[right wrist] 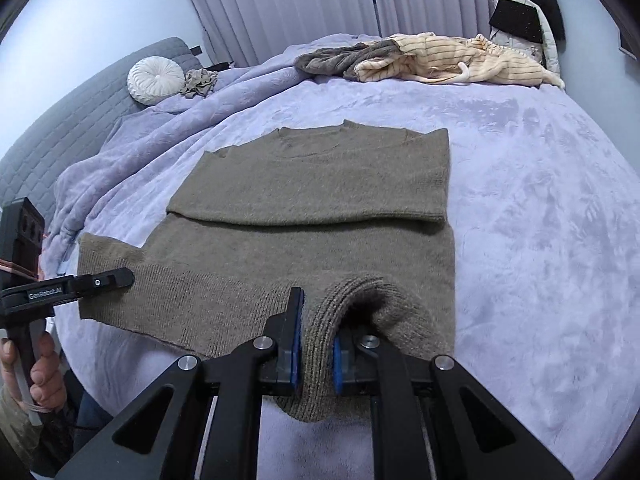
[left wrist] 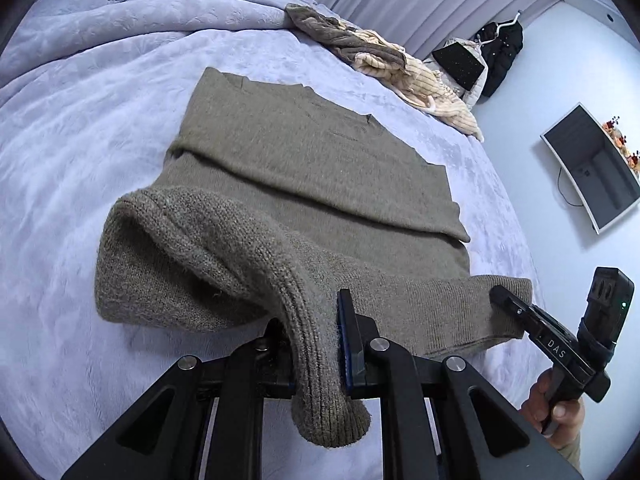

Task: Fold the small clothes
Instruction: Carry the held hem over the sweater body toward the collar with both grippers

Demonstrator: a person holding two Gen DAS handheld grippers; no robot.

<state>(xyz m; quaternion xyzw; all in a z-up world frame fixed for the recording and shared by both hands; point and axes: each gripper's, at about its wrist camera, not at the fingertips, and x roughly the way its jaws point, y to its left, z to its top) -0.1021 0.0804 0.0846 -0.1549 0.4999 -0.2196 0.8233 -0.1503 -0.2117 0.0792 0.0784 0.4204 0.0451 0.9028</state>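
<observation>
Lilac bedspread (right wrist: 540, 220) over bed. Round white cushion (right wrist: 154, 80) against grey quilted headboard (right wrist: 60, 120). Pleated curtains (right wrist: 288, 4) behind. Wall monitor (left wrist: 592, 168); black coat (left wrist: 502, 48) hanging.

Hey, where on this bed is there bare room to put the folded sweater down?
The widest bare blanket lies right of the brown sweater in the right wrist view, below the striped clothes pile. A smaller strip lies on the sweater's opposite side, toward the bunched blanket. The far edge is crowded: clothes pile, round pillow, crumpled garment.
</observation>
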